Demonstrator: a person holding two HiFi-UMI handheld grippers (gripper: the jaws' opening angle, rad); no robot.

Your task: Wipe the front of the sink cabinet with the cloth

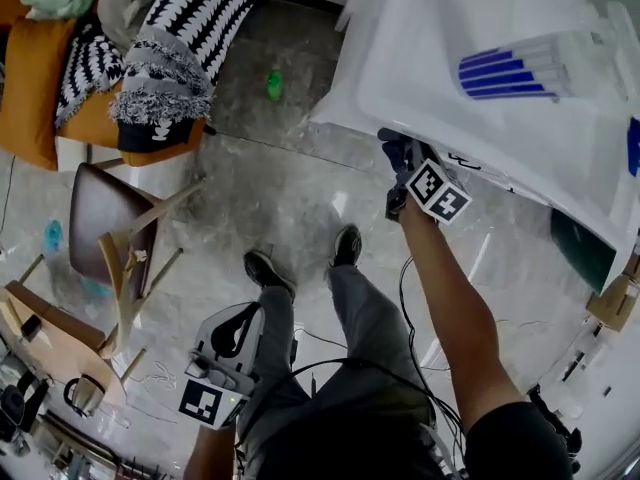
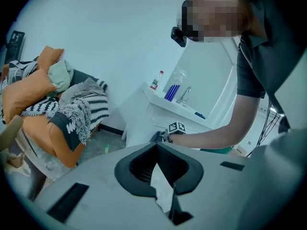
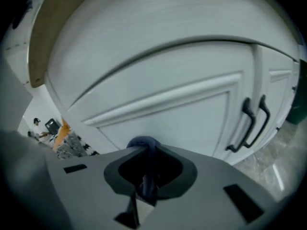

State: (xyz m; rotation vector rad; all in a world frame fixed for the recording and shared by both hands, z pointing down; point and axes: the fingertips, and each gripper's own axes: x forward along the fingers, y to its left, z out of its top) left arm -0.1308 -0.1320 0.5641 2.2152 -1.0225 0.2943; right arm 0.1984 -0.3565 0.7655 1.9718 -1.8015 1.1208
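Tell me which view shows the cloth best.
The right gripper view: the cloth sits pinched in the jaws, facing the cabinet. In the head view it is a dark wad; in the left gripper view, a distant speck.

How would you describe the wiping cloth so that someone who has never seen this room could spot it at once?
Find the white sink cabinet and look at its panelled door front, where the right gripper is held close. The cloth is the dark blue bunch pinched in that claw; unlike the two rigid black handles nearby, it is soft and crumpled.
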